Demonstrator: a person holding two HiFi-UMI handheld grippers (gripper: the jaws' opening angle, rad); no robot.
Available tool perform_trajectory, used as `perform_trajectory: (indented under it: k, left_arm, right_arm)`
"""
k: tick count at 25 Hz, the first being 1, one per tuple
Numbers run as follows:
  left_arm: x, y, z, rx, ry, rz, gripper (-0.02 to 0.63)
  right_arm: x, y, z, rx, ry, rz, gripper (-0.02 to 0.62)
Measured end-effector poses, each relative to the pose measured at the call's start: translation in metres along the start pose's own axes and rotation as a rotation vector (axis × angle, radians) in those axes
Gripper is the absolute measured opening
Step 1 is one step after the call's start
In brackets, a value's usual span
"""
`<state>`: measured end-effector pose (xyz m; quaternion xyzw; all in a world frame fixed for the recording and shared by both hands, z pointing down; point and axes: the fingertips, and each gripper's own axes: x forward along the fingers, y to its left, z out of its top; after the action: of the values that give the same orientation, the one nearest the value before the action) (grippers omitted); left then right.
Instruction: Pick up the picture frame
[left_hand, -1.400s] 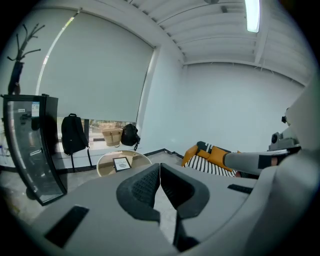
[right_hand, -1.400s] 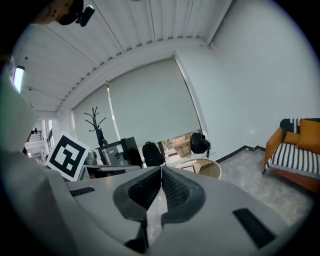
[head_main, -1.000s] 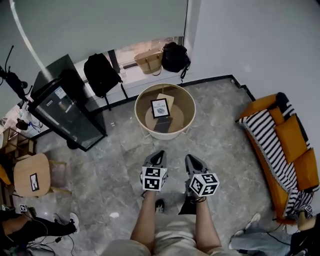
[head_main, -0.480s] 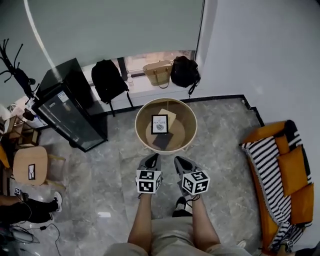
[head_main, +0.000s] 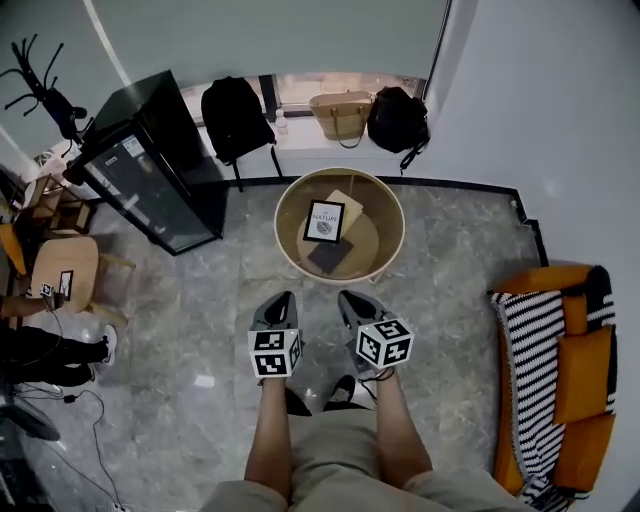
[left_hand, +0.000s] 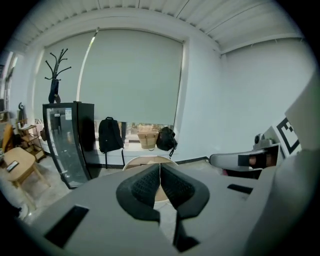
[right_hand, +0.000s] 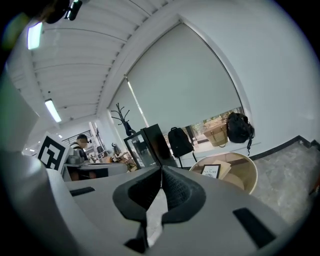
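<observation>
Ahead, picture frame (head_main: 323, 221), tan board (head_main: 347, 204), dark slab (head_main: 326, 257) inside round tub (head_main: 283, 206); left gripper (head_main: 284, 299), right gripper (head_main: 346, 299) pressed closed, empty.

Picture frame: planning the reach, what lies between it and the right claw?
Head view: floor, the round table's near rim, then a dark flat item before the picture frame.

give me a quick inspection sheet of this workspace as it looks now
surface: grey marbled floor tiles; round beige wooden table with a raised rim.
job's things: black picture frame standing inside the table, untouched.
clutter: tan card and dark flat pad beside the frame.
grippers: left gripper and right gripper both shut, empty, short of the table.
cables: thin black cables on the floor at left.
surroundings: black glass-door cabinet, black backpack, tan handbag, orange sofa with striped throw.
</observation>
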<state>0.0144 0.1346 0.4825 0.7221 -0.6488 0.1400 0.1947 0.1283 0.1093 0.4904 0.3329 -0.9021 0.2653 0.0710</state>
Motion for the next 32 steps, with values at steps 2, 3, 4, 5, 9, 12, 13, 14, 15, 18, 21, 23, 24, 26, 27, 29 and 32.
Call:
perform_trajectory:
  k: [2,3,4,5,9,12,13,14,15,18,21,23,24,26,27,29,32]
  left_arm:
    - [-0.001,0.001,-0.006,0.015,0.024,0.013,0.021]
    - [-0.002,0.003,-0.008,0.017,0.036,0.023,0.021]
    - [-0.003,0.007,-0.009,0.011,0.044,0.036,0.021]
    - [-0.003,0.012,-0.010,0.002,0.047,0.048,0.021]
    - [0.014,0.018,-0.009,-0.021,0.037,0.052,0.021]
    - [0.043,0.007,-0.012,-0.039,0.044,0.016,0.021]
    - [0.057,-0.001,-0.010,-0.043,0.045,-0.003,0.021]
    - [0.072,-0.009,-0.004,-0.043,0.041,-0.026,0.021]
    - [0.088,-0.018,0.007,-0.039,0.029,-0.051,0.021]
    - [0.123,-0.025,0.052,-0.031,-0.032,-0.108,0.021]
    - [0.156,-0.016,0.090,-0.050,-0.074,-0.120,0.021]
    - [0.181,-0.010,0.107,-0.081,-0.086,-0.116,0.021]
    - [0.193,-0.006,0.114,-0.092,-0.085,-0.114,0.021]
    - [0.216,0.005,0.124,-0.097,-0.070,-0.114,0.021]
    - [0.226,0.014,0.128,-0.096,-0.063,-0.113,0.021]
    - [0.246,0.035,0.138,-0.101,-0.059,-0.108,0.021]
    - [0.272,0.071,0.144,-0.120,-0.049,-0.083,0.021]
  right_arm:
    - [0.000,-0.015,-0.001,0.042,-0.005,-0.007,0.035]
    - [0.000,-0.021,-0.001,0.064,-0.007,-0.012,0.035]
    - [0.000,-0.025,-0.002,0.079,-0.007,-0.015,0.035]
    - [0.000,-0.028,-0.003,0.087,-0.005,-0.017,0.035]
    - [0.004,-0.043,-0.006,0.079,0.000,-0.028,0.035]
    - [0.001,-0.059,-0.010,0.046,0.029,-0.047,0.035]
    - [-0.002,-0.069,-0.008,0.028,0.039,-0.059,0.035]
    - [-0.005,-0.081,-0.003,0.009,0.046,-0.078,0.035]
    - [-0.007,-0.095,0.004,-0.009,0.051,-0.103,0.035]
    - [-0.007,-0.129,0.029,-0.034,0.047,-0.182,0.035]
    - [0.003,-0.157,0.061,-0.026,0.019,-0.243,0.035]
    - [0.014,-0.171,0.084,-0.047,0.016,-0.253,0.035]
    - [0.023,-0.177,0.094,-0.064,0.021,-0.253,0.035]
    - [0.043,-0.185,0.110,-0.083,0.032,-0.254,0.035]
    - [0.056,-0.188,0.115,-0.079,0.035,-0.251,0.035]
    - [0.086,-0.191,0.122,-0.070,0.047,-0.241,0.035]
    - [0.134,-0.198,0.125,-0.108,0.106,-0.243,0.035]
